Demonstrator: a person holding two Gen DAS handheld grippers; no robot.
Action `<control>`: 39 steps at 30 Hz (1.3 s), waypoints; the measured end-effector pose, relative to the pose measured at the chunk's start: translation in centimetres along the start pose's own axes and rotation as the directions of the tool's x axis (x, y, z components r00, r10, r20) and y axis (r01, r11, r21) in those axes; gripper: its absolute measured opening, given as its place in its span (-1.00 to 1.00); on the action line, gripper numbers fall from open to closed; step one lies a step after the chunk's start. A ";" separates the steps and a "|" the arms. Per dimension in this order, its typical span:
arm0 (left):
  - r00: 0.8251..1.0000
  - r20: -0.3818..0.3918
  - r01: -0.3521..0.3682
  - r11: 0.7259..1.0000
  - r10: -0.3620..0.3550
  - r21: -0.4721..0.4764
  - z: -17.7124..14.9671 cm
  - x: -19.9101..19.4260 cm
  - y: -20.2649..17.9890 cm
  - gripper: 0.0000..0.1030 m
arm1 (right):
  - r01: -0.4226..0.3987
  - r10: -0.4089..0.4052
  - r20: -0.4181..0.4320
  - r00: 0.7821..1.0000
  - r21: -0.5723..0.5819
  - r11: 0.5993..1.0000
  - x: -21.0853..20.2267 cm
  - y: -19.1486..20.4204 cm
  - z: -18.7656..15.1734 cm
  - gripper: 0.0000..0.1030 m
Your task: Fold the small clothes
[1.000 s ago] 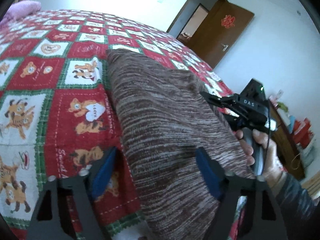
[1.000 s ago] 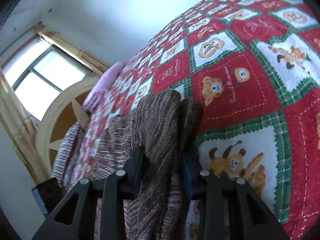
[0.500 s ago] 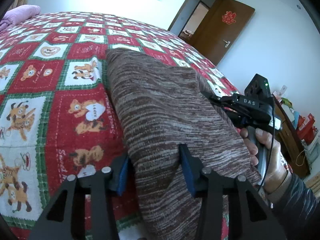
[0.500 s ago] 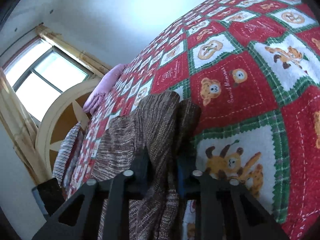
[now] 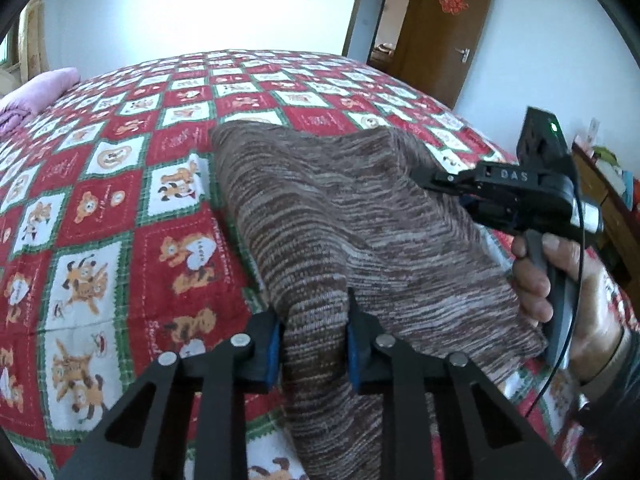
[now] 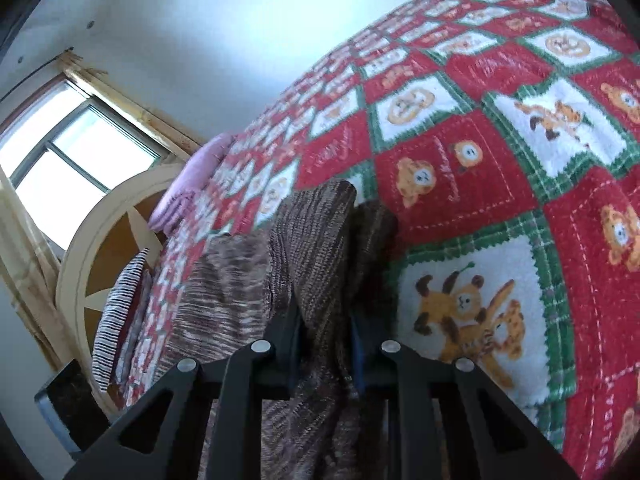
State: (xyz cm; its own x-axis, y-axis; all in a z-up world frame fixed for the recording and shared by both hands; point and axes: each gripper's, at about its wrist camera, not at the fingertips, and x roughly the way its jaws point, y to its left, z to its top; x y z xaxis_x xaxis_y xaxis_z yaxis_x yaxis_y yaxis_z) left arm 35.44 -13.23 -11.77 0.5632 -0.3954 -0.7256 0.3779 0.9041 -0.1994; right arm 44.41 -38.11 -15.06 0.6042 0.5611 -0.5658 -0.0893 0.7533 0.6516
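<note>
On bedspread [image 5: 100,208], soft, limp brown knit garment [image 5: 320,208] is pinched at near-edge folds by closing left gripper [image 5: 314,344] and clamped right gripper [image 6: 326,344].

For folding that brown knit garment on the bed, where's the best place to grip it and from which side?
Grip the brown knit garment at its near hem, one bunched corner per gripper, coming in from the near edge of the quilt. The knit lies flat and limp, stretching away, so the near corners lift cleanly. The left gripper is closing on one fold; the right gripper pinches another.
</note>
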 end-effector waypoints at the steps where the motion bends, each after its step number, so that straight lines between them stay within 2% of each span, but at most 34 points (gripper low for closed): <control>1: 1.000 0.001 0.004 1.000 -0.004 -0.004 -0.1 -0.3 0.1 -0.50 | -0.006 0.006 0.008 1.000 0.001 1.000 -0.3 0.2 -0.1 -0.61; 6: 1.000 0.012 0.014 1.000 -0.013 -0.008 -0.3 -2.0 0.0 -0.51 | -0.012 0.012 0.020 1.000 -0.015 1.000 -1.2 2.1 -1.2 -0.62; 10: 1.000 0.023 0.016 1.000 -0.016 -0.010 -1.1 -3.8 0.2 -0.51 | -0.047 0.047 0.025 0.999 -0.026 0.999 -2.1 3.9 -2.5 -0.62; 18: 0.998 0.069 0.018 0.998 -0.014 -0.059 -3.4 -8.5 2.3 -0.52 | -0.094 0.094 0.000 0.996 -0.057 0.994 -2.2 7.5 -6.2 -0.62; 30: 0.991 0.127 -0.021 0.992 0.038 -0.127 -7.8 -14.2 7.0 -0.52 | -0.180 0.172 -0.076 0.982 -0.117 0.977 0.6 14.1 -10.2 -0.62; 39: 0.982 0.154 -0.075 0.974 0.109 -0.212 -11.7 -18.4 10.5 -0.52 | -0.264 0.238 -0.167 0.957 -0.158 0.951 4.6 19.7 -13.4 -0.63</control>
State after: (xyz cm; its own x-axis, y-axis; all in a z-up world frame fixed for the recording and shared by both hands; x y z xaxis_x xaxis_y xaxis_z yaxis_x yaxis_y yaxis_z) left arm 20.47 5.40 -8.18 0.7077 -0.3147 -0.6325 0.1704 0.9449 -0.2794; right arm 34.85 -16.08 -11.55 0.4250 0.7733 -0.4705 -0.3699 0.6228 0.6895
